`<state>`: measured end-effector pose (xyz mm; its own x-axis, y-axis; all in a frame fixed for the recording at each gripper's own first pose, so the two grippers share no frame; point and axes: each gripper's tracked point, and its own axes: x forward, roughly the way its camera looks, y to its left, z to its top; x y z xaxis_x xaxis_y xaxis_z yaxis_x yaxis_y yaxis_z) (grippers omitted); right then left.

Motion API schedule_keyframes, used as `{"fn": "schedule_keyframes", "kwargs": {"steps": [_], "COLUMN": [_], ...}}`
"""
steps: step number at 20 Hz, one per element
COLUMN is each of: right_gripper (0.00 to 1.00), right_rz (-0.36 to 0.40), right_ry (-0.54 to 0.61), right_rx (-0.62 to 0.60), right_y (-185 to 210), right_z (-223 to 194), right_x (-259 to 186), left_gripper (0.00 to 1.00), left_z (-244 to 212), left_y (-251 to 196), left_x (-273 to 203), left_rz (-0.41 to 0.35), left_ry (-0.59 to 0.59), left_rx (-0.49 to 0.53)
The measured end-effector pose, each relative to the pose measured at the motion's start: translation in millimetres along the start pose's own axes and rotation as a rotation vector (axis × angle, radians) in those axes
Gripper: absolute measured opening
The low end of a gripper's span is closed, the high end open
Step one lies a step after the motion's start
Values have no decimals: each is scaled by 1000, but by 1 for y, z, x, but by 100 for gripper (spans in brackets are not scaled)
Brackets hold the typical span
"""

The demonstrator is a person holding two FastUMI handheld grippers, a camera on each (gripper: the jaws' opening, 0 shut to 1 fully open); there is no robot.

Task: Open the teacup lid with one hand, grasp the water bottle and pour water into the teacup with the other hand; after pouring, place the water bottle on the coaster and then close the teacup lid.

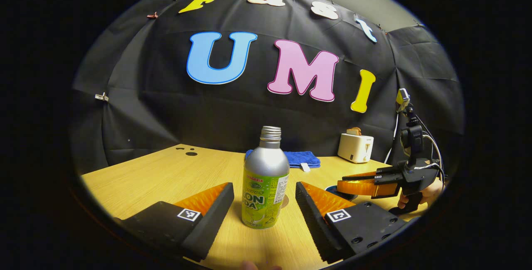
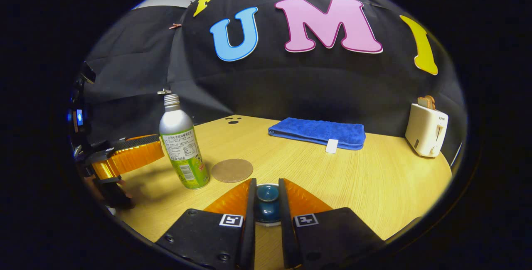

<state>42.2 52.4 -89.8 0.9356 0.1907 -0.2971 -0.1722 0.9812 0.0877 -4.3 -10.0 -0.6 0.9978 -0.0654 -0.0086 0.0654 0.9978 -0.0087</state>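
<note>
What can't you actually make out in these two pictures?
- Teacup, right gripper view: the right gripper's fingers hide its sides; whether they press the lid knob is unclear.
- Teacup, left gripper view: only a dark rim shows under the right gripper.
- Coaster, left gripper view: the bottle covers most of it.
- Bottle contents: its wall is opaque.
- Toaster lettering: too small.
- Left gripper: jaws open, bottle between, untouched.

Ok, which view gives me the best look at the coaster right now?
The right gripper view: the coaster lies in full as a round disc on the table, just right of the water bottle. In the left gripper view the bottle hides all but a sliver.
</note>
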Motion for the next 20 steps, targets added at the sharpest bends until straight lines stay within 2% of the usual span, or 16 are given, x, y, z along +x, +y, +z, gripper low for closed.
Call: {"fn": "schedule_keyframes", "kwargs": {"steps": [7,8,9,12,19,20], "right_gripper": [30,25,30,30,30,30], "right_rz": [-41,-44,-50,-83,-146,-153], "right_ry": [-125,-144,-166,-220,-284,-291], "right_rx": [-1,-5,-10,-35,-7,3], "right_y": [-15,-18,-20,-36,-73,-79], "right_z": [39,47,53,69,78,77], "right_x": [-33,-40,-49,-71,-109,-113], "left_gripper": [95,95,95,95,95,90], "left_z": [-9,-9,-11,-12,-14,-13], "left_y": [-4,-4,-3,0,4,4], "left_x": [8,10,13,23,45,48], "left_rz": [-19,-20,-18,-3,31,36], "left_ry": [48,54,60,74,79,78], "left_rx": [22,25,29,44,101,112]}}
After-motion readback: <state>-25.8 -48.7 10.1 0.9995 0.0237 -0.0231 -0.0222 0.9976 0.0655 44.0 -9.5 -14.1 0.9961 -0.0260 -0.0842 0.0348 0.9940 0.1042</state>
